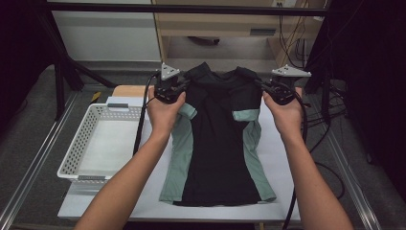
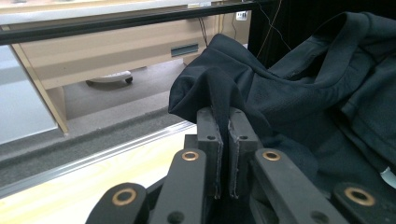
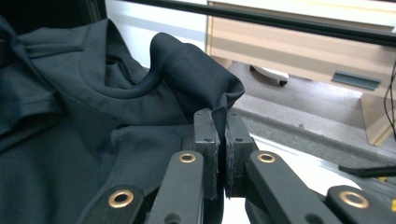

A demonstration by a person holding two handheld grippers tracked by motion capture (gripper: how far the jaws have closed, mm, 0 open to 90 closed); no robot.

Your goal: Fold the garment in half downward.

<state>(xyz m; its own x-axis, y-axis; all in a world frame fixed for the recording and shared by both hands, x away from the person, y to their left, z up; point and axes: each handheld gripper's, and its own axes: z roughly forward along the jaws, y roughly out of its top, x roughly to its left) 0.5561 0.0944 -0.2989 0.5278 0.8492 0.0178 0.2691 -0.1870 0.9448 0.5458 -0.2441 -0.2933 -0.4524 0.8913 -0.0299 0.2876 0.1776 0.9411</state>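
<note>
High view: shirt (image 1: 218, 139) flat at frame centre, long axis running top to bottom, hem at the bottom. Left gripper (image 1: 173, 86) and right gripper (image 1: 273, 88) at the 2 upper shoulder corners.

Left gripper view: clamped on black shoulder fabric, centre.

Right gripper view: likewise clamped on fabric, centre.

A pale wooden desk with a grey drawer handle (image 2: 183, 48) stood beyond the white tabletop (image 1: 280, 158), above a grey carpeted floor (image 1: 28, 129). A black metal frame bar (image 1: 182, 8) crossed overhead, and black cables (image 1: 294, 43) hung at the right in dim light.
</note>
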